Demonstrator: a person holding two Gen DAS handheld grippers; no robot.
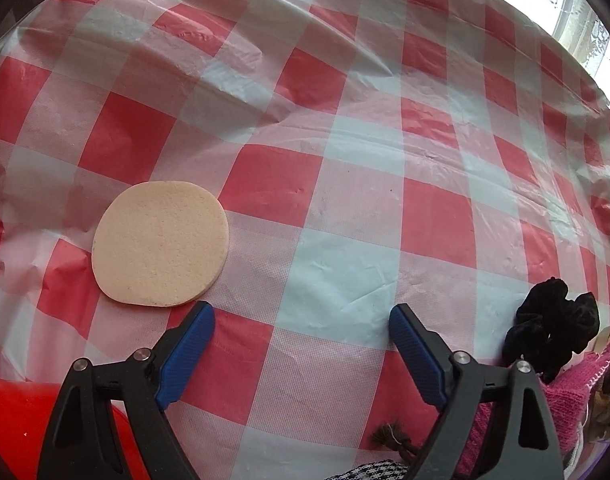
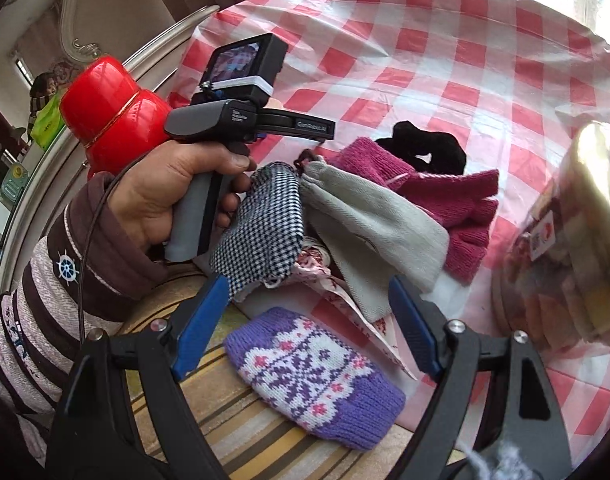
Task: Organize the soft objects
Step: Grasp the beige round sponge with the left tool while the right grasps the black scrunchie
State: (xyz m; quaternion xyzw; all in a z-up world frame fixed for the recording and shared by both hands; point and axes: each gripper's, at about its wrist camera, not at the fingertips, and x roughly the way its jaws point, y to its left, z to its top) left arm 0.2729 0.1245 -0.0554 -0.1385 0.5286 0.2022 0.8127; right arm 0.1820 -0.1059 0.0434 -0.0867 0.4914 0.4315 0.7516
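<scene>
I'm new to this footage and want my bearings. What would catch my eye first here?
The red-and-white checked tablecloth fills both views. On it a pale round sponge lies alone, just beyond the open left tool. In the right wrist view, a heap of soft things, with a pink knit glove and a purple patterned mitten, sits before the open right tool.

The left wrist camera sits just behind its own two blue fingers and looks steeply down, from close up, at the red and white checked plastic tablecloth point(image 1: 345, 184) with a round tan sponge pad point(image 1: 160, 243) on it. The right wrist camera looks down from nearer the table's edge, over a purple and white knitted pouch point(image 2: 317, 376). Both views show the black fuzzy hair scrunchie point(image 1: 553, 324) point(image 2: 425, 148) and the pink knitted glove point(image 1: 573, 392) point(image 2: 445, 196)
</scene>
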